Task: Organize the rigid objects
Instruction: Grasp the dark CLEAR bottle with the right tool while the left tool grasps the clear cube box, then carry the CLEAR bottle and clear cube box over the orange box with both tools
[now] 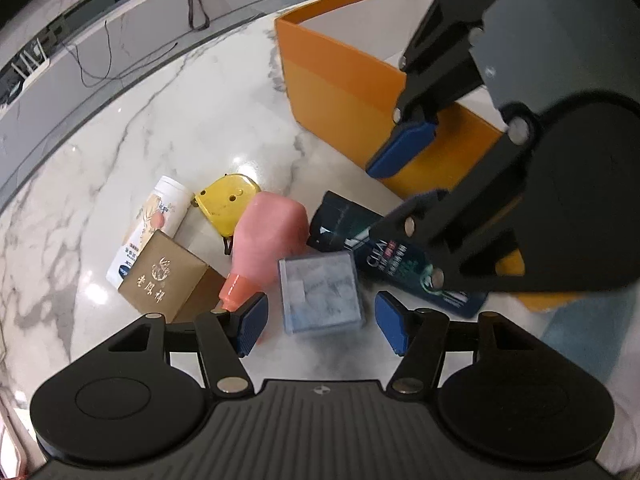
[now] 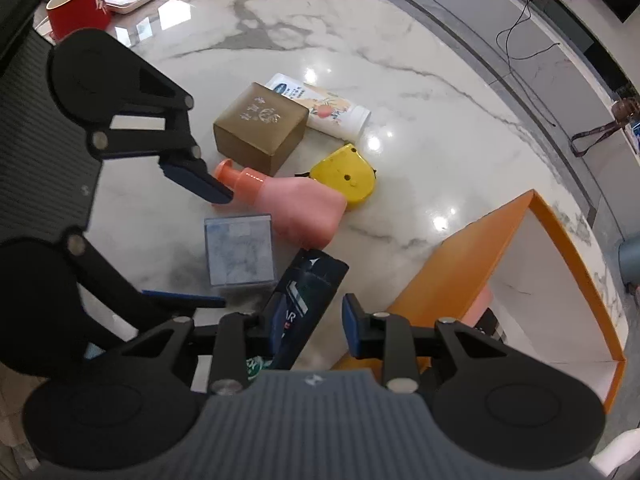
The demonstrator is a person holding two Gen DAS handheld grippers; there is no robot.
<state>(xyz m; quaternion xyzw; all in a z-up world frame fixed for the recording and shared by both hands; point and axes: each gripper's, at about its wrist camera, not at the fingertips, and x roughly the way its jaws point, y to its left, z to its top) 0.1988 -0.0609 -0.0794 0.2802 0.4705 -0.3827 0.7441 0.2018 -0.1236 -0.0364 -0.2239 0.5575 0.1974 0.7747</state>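
Your left gripper (image 1: 322, 322) straddles the clear box (image 1: 320, 290), fingers released: lower, then clench. Right gripper (image 2: 308, 322) brackets the dark shampoo bottle (image 2: 298, 312); grip unclear.

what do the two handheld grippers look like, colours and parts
Both look alike. The left gripper and right gripper have black linkage arms with silver rivets, two round black discs at the base and a ribbed grey body bearing a small white logo. The pads are blue, ribbed rectangles with rounded corners. No cables or sleeves show.
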